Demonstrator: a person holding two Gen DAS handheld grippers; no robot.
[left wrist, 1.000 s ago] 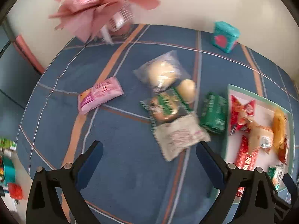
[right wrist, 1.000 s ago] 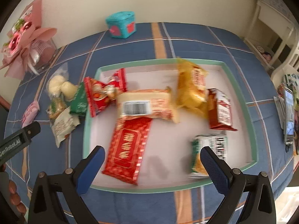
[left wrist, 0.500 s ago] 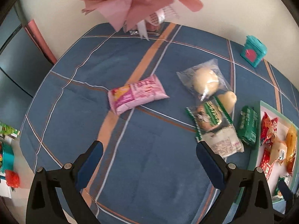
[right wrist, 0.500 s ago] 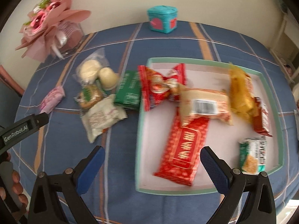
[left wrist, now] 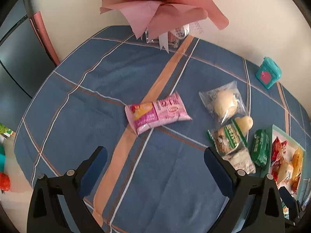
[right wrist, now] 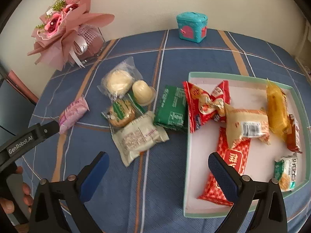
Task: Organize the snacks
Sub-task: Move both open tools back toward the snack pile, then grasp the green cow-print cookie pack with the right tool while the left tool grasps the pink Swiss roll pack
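Observation:
A pink snack pack (left wrist: 157,113) lies on the blue cloth straight ahead of my open, empty left gripper (left wrist: 155,165); it also shows in the right wrist view (right wrist: 73,113). A cluster of loose snacks lies left of the tray: a clear bag with a bun (right wrist: 118,81), a jelly cup (right wrist: 142,92), a green-white cookie pack (right wrist: 121,112), a white pack (right wrist: 140,137) and a green pack (right wrist: 172,111). The mint-rimmed tray (right wrist: 186,136) holds several wrapped snacks. My right gripper (right wrist: 158,168) is open and empty, hovering near the white pack and the tray's left edge.
A pink bouquet in a glass vase (right wrist: 77,36) stands at the back left of the table. A teal box with pink hearts (right wrist: 191,27) stands at the back. The left gripper's body (right wrist: 29,137) reaches in at the left of the right wrist view.
The left gripper has swung left and closer, so the pink pack is now centred ahead of it. The right gripper has moved left, from over the tray to its left edge.

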